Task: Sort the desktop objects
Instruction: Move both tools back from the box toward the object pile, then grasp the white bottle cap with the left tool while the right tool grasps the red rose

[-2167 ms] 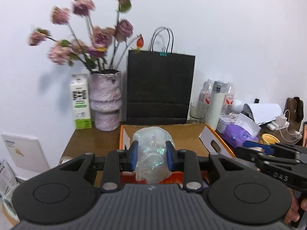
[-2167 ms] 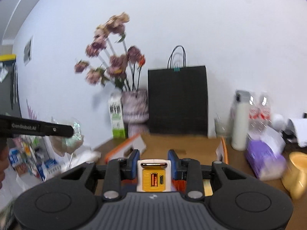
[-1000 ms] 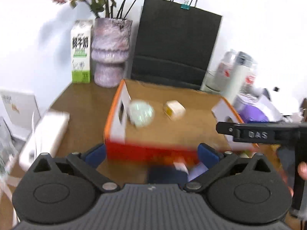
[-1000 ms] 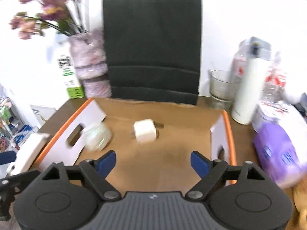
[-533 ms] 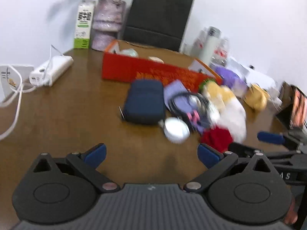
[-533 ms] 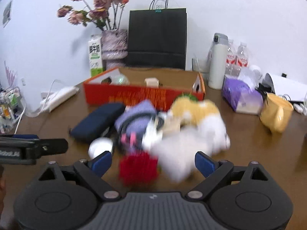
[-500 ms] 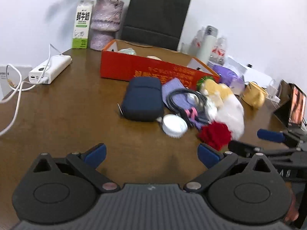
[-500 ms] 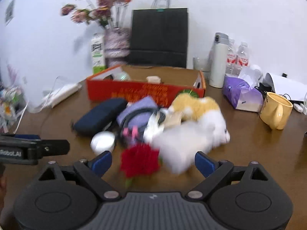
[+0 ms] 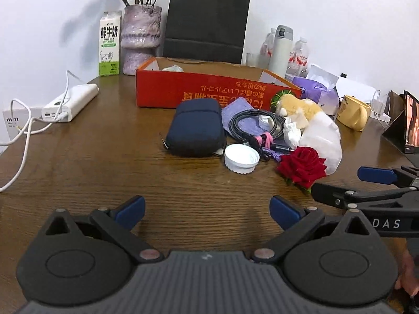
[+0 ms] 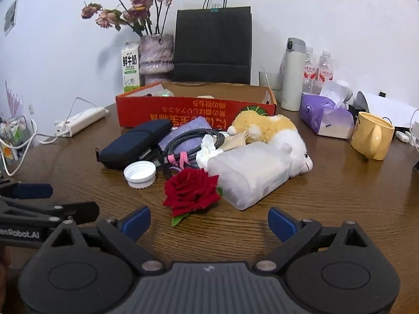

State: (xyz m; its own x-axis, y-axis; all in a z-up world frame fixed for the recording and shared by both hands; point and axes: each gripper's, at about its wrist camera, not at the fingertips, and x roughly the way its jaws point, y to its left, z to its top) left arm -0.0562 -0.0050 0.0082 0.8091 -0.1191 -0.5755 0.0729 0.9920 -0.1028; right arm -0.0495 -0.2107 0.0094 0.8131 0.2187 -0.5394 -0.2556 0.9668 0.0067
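An orange cardboard box (image 9: 209, 93) stands at the back of the wooden table with a few small things inside. In front of it lies a pile: a navy pouch (image 9: 196, 127), a coiled black cable (image 9: 255, 125), a white cap (image 9: 241, 158), a red rose (image 10: 192, 192), a translucent white pack (image 10: 251, 172) and a plush toy (image 10: 264, 128). My left gripper (image 9: 207, 209) is open and empty, low over bare wood short of the pouch and cap. My right gripper (image 10: 209, 222) is empty, its jaws still opening, with the rose just beyond its fingertips.
A white power strip (image 9: 70, 102) with cables lies at the left edge. A milk carton (image 9: 110, 47), vase (image 9: 141, 39) and black paper bag (image 9: 207, 23) line the wall. To the right stand a thermos (image 10: 293, 74), a purple tissue pack (image 10: 324, 116) and a yellow mug (image 10: 371, 136).
Both grippers let their objects go into the box, then drew back and sank to the near side of the table. The right jaws widened. Over the last half second neither hand moved.
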